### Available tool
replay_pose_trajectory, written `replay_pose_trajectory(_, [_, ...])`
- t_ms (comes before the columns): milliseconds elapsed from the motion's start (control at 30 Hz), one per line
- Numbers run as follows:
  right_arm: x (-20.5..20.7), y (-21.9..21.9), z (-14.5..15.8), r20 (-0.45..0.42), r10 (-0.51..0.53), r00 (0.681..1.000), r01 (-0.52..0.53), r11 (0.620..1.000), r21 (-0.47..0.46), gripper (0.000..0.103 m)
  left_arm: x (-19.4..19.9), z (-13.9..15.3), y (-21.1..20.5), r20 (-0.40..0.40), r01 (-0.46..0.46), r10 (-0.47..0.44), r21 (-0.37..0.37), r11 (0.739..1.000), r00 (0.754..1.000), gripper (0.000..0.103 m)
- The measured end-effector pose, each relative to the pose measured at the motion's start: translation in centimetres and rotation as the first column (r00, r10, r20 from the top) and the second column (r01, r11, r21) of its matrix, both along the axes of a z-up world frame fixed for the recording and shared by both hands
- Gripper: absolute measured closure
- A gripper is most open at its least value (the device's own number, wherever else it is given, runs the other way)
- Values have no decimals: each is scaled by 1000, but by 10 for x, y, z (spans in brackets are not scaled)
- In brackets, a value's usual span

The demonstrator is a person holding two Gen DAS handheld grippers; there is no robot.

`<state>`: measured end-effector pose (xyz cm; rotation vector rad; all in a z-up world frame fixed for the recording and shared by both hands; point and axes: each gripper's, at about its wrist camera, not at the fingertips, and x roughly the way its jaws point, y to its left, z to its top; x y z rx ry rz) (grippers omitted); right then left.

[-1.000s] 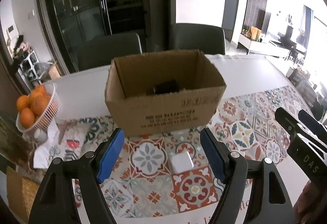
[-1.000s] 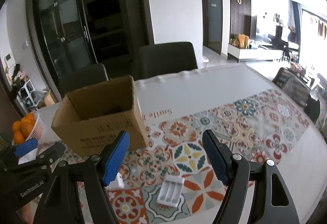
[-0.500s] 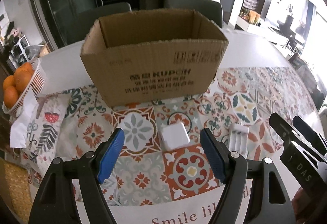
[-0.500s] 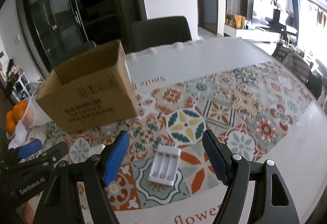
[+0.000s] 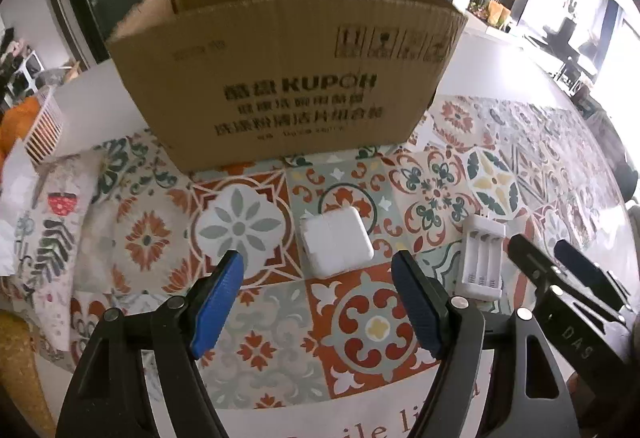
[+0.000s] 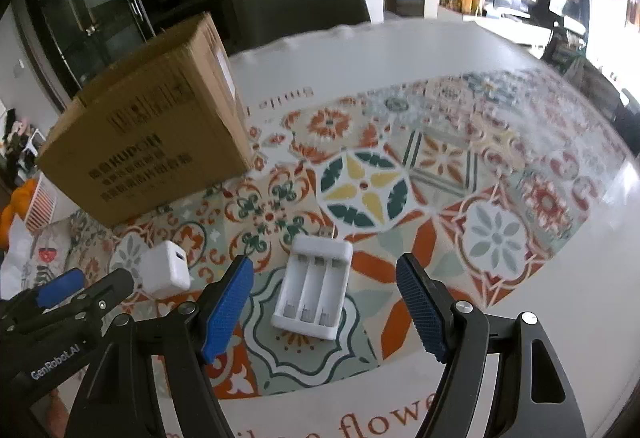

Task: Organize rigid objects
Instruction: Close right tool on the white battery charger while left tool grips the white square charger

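Observation:
A white square charger (image 5: 335, 240) lies on the patterned tablecloth just ahead of my left gripper (image 5: 318, 304), which is open and empty with the charger between the lines of its fingers. A white three-slot battery holder (image 6: 315, 292) lies between the open, empty fingers of my right gripper (image 6: 324, 308). The holder also shows in the left wrist view (image 5: 481, 259), and the charger in the right wrist view (image 6: 166, 269). An open brown cardboard box (image 5: 288, 62) stands behind both; its inside is hidden.
A white basket of oranges (image 5: 38, 124) and crumpled white paper sit at the far left. A floral cloth (image 5: 52, 222) lies left of the charger. The table's front edge is close below both grippers. A dark chair (image 6: 304, 14) stands behind the table.
Both grippers have dropped lower and moved forward toward the table. The charger and battery holder now sit closer, between the fingers. The box's inside has gone out of sight.

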<state>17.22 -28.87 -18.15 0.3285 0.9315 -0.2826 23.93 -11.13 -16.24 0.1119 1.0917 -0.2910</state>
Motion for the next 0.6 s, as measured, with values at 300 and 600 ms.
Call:
replay_pose_trajectory(300, [14, -2, -30, -77, 14, 997, -9, 998, 69, 28, 20, -26, -4, -89, -13, 11, -26, 1000, 996, 27])
replay_pose_trajectory(600, [27, -3, -44, -115, 12, 993, -1, 996, 91, 29, 39, -44, -10, -125, -47, 44, -21, 999, 991, 30])
